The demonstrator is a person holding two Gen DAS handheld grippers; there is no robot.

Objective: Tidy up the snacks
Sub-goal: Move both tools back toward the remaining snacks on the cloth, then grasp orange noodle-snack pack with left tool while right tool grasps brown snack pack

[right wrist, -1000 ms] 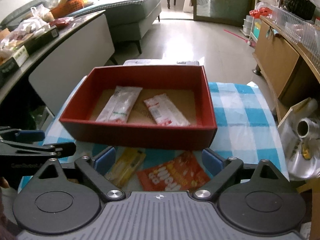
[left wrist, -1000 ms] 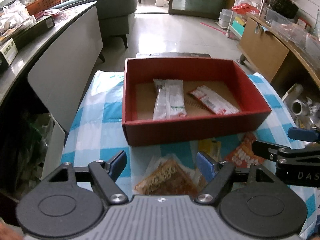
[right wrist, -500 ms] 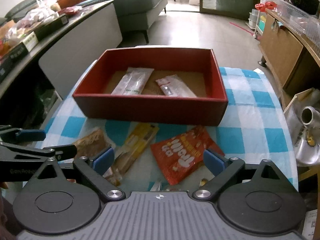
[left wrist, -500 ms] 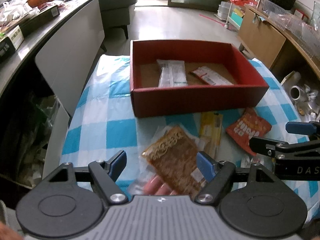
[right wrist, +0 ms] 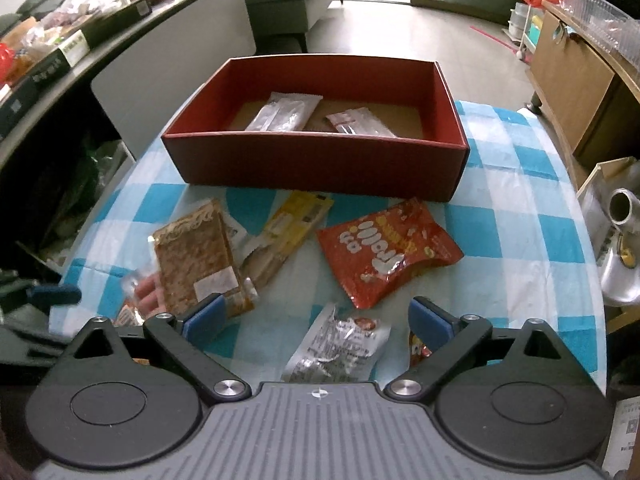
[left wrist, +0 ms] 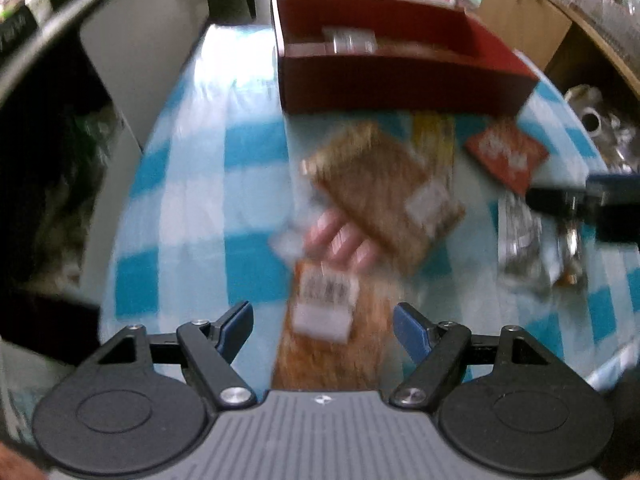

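Left view blurred, silver packet (right wrist: 336,346) half hidden — red box (right wrist: 320,168) clear

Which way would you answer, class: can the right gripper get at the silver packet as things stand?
Probably yes: the right gripper, its jaws opening and empty, hangs right over the silver packet, which lies flat with nothing on top.

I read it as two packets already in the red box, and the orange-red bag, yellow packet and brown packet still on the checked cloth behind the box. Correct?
Not quite. The orange-red bag, yellow packet and brown packet lie in front of the red box, on its near side, not behind it. The right wrist view shows this. Two packets do lie inside the box, and the loose ones rest on the checked cloth.
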